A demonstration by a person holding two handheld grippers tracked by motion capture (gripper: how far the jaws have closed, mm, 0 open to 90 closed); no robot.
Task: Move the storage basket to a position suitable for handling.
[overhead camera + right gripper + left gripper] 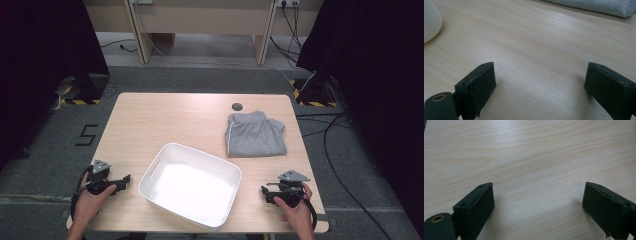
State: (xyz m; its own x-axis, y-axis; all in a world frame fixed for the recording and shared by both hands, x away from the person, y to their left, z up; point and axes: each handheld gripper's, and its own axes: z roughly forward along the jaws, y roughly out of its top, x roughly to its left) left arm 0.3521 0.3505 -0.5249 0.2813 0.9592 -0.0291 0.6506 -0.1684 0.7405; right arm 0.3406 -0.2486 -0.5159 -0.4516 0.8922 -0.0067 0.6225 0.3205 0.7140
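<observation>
A folded grey garment (pixel 256 134) lies on the right half of the wooden table (pixel 165 120); its edge (pixel 596 6) shows at the top of the right gripper view. A white plastic bin (pixel 191 183) stands empty near the table's front middle, and its rounded corner (pixel 431 18) appears at upper left in the right gripper view. My left gripper (pixel 126 180) rests on the table left of the bin, jaws wide apart with bare wood between them (pixel 537 195). My right gripper (pixel 264 192) rests right of the bin, open (pixel 540 76), nothing held.
A dark round hole (pixel 237 106) sits in the table near its far edge. Cables (pixel 330 145) trail over the grey floor to the right. Black curtains hang at both sides, and a wooden bench stands at the back.
</observation>
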